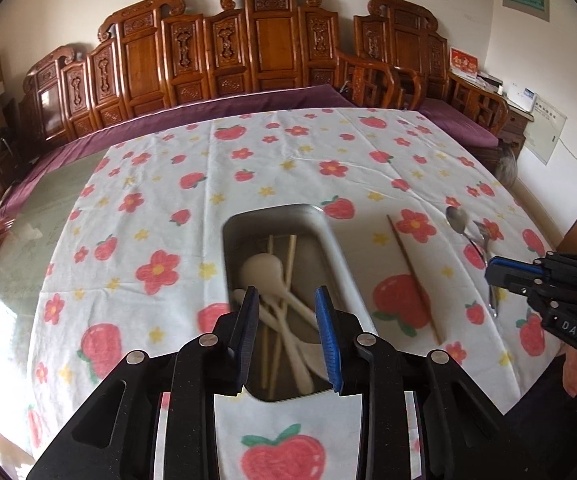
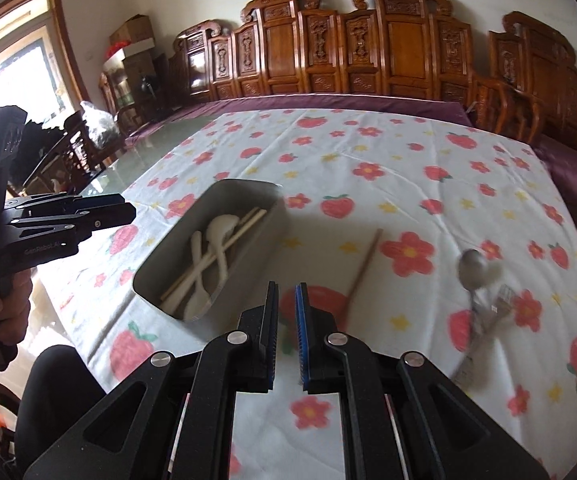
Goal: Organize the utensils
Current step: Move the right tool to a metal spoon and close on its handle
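Note:
A metal tray (image 1: 328, 236) (image 2: 256, 232) on the strawberry tablecloth holds white spoons (image 1: 264, 268) (image 2: 218, 226) and wooden chopsticks (image 1: 290, 252) (image 2: 248, 220). One loose chopstick (image 1: 412, 276) (image 2: 362, 268) lies on the cloth right of the tray. A metal spoon (image 1: 458, 218) (image 2: 472, 268) and a fork (image 1: 484, 236) (image 2: 500, 300) lie further right. My left gripper (image 1: 286, 300) hangs open and empty over the tray's near end. My right gripper (image 2: 286, 296) hovers above the cloth near the loose chopstick, its jaws a narrow gap apart, holding nothing.
A carved wooden bench (image 1: 248, 44) with a purple cushion (image 1: 248, 100) runs behind the table. The table's glass top (image 1: 48, 200) shows to the left of the cloth. Boxes and clutter (image 2: 132, 40) stand at the far left.

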Motion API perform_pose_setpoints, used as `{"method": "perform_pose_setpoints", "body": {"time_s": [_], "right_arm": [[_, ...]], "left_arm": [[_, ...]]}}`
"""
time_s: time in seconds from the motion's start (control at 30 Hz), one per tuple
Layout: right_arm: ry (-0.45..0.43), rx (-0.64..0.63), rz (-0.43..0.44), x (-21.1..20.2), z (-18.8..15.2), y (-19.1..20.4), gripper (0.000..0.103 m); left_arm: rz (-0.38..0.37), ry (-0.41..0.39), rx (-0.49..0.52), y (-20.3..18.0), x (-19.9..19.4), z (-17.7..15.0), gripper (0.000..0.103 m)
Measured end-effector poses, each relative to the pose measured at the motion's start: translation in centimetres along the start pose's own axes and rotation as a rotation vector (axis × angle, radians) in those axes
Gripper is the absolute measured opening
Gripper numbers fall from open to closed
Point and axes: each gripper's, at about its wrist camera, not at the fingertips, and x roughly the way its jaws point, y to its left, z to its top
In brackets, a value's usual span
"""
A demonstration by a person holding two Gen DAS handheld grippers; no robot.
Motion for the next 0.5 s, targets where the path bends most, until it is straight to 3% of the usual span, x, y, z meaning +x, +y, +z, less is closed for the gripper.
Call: {"method": "perform_pose_setpoints", "body": {"time_s": [0.17,0.27,0.5], "right_arm": [[-0.025,0.036,-0.073,-1.9,-1.9,-4.4,0.011],[-0.019,0.061,-0.095,-1.7,-2.8,-6.8,0.026],[0.033,0.117,-0.14,0.6,-4.5,-10.6,0.029]], "left_arm": [[-0.028,0.008,0.03,-3.4,1.3,0.3,0.028],[-0.044,0.015,0.038,-5.0,1.9,0.4,0.028],[-0.086,0.035,0.047,-8.4,3.6,0.0,0.028]]}}
